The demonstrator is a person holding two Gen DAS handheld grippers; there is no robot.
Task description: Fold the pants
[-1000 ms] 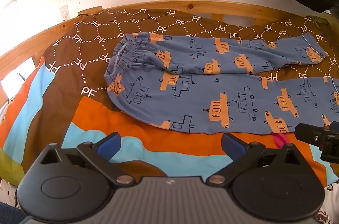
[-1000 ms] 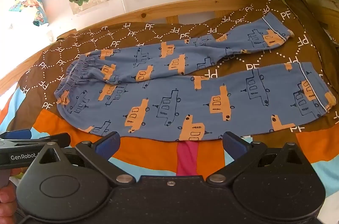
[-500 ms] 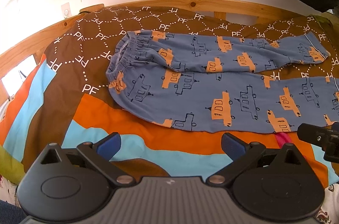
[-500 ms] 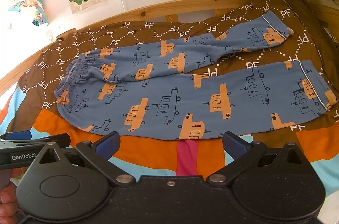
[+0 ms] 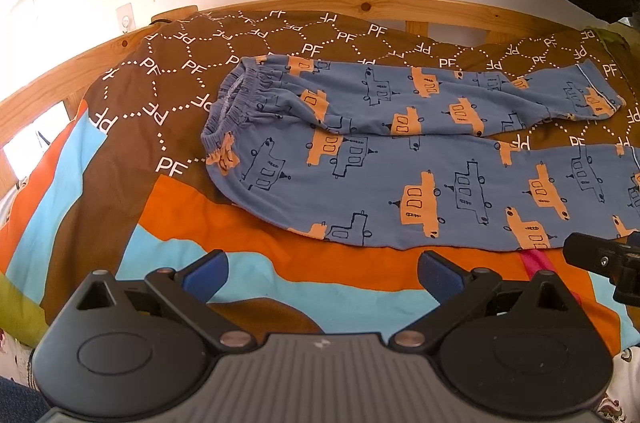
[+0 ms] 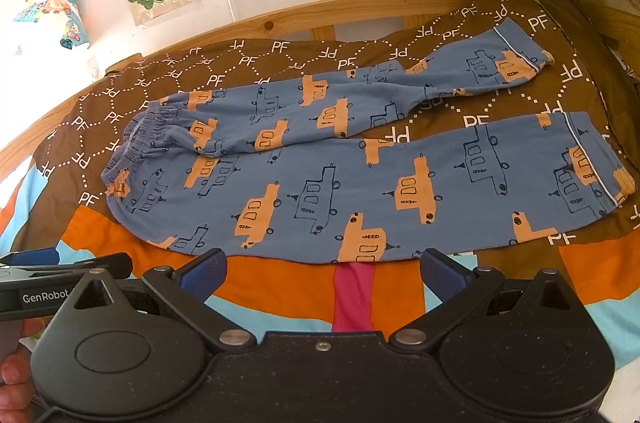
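Pants (image 6: 360, 179) flat on bed (image 5: 240, 263), legs splayed apart. Left tongs (image 5: 322, 269) and right tongs (image 6: 322, 269) wide, empty. Risk: pinching bedspread with hem; legs misalign, crooked fold.

Daylight flooded in from the left, blowing out the white wall (image 5: 48, 35) there. Focus stayed sharp centrally; fisheye curvature bent the bed frame (image 6: 360, 3), and corners darkened, perhaps vignetting.
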